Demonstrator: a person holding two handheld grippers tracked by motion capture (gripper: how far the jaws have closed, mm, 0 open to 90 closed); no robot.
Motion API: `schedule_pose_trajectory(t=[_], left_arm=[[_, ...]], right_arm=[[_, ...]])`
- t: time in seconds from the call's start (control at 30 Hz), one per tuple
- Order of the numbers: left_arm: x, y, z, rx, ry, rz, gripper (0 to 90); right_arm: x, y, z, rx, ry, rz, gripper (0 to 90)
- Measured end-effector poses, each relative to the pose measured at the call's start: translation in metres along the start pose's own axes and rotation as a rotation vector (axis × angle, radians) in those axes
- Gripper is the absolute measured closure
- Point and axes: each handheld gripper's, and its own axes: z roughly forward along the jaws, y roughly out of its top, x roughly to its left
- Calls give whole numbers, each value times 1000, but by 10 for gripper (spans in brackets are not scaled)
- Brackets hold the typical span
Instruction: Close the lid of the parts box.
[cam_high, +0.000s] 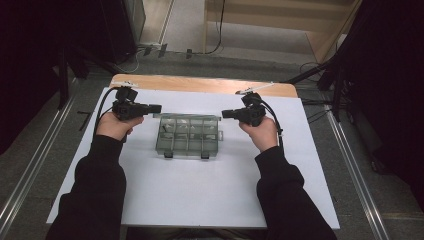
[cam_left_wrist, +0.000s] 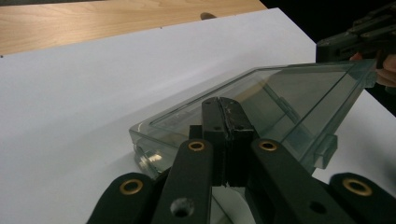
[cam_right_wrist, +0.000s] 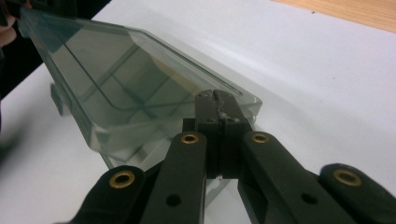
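A clear plastic box (cam_high: 188, 136) with dividers inside is sitting near the middle of the white counter (cam_high: 190, 195), its two small latches facing the person. The left gripper (cam_high: 156, 108) is hovering at the box's far left corner and the right gripper (cam_high: 226, 114) at its far right corner, each pointing inward toward the other. In the left gripper view the jaws are pressing flat against each other with nothing between them, and the box (cam_left_wrist: 261, 100) is lying just beyond their tips; whether the tips are touching the lid edge is hard to tell. The right gripper view is showing the same thing from the other side: jaws clenched tight and empty, the box (cam_right_wrist: 116, 88) right ahead of them. The box is looking light and stiff, with smooth, glossy walls that will probably slide easily on the counter and slip under a weak pinch. The thin plastic may crack or scratch if squeezed hard, so a moderate grip seems wise. The lid rim and the side walls near the corners are offering the best places to take hold, and the front latches are likely the points to press for opening.
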Motion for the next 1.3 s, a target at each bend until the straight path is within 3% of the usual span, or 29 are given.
schedule_pose_trajectory(t=[0.23,0.53,1.3], left_arm=[[-3,-7,2,5,-20,0,895],[-7,-13,0,14,-13,17,895],[-18,-29,-3,26,-45,34,893]], right_arm=[[7,6,4,1,18,-27,900],[18,9,9,22,50,-43,900],[41,-6,3,67,75,-73,900]])
